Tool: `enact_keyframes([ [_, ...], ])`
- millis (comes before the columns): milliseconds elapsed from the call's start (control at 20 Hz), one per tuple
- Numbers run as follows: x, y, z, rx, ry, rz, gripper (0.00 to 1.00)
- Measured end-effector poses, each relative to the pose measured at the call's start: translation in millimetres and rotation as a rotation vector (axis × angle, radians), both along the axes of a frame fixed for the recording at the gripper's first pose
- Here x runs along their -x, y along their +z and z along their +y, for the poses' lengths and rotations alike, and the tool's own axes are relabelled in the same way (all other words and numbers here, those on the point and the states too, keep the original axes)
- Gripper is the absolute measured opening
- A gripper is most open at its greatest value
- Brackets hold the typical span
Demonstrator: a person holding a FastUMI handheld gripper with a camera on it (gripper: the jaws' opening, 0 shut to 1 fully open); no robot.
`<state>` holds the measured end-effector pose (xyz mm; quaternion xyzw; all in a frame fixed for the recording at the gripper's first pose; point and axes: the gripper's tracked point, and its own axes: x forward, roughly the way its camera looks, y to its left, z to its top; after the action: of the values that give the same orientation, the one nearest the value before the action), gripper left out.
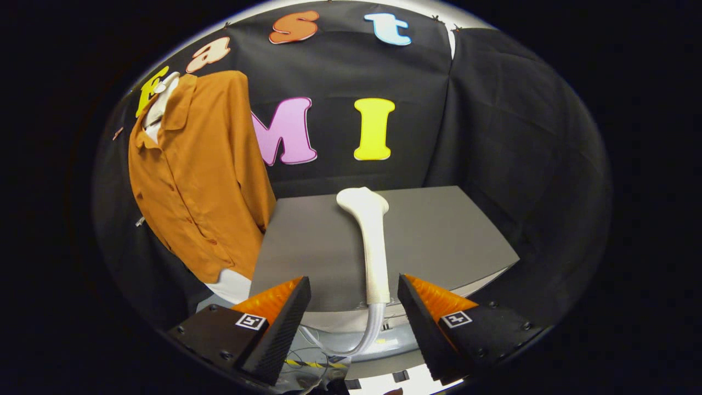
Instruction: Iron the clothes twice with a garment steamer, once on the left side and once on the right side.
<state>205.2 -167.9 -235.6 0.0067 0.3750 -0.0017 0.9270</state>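
A white garment steamer (371, 241) lies on the grey table (449, 236), its head pointing away from me and its handle reaching back toward the table's near edge. A pale hose (368, 329) curls down from the handle's end. My gripper (354, 299) stands open, its two fingers spread on either side of the handle's near end and apart from it. An orange button-up shirt (200, 175) hangs on a white hanger (159, 101) to the left of the table, ahead of the left finger.
Black cloth walls close in the table at the back and on the right. Below the table's near edge there is a grey base with yellow-black tape (315, 364) and cables.
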Motion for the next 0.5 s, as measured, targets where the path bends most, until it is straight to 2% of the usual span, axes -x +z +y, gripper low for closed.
enact_keyframes([
  [300, -32.8, -67.7, -23.3, -0.009, -0.034, 0.12, 0.97],
  [500, -27.5, -87.0, -28.9, -0.02, -0.037, 0.179, 0.61],
])
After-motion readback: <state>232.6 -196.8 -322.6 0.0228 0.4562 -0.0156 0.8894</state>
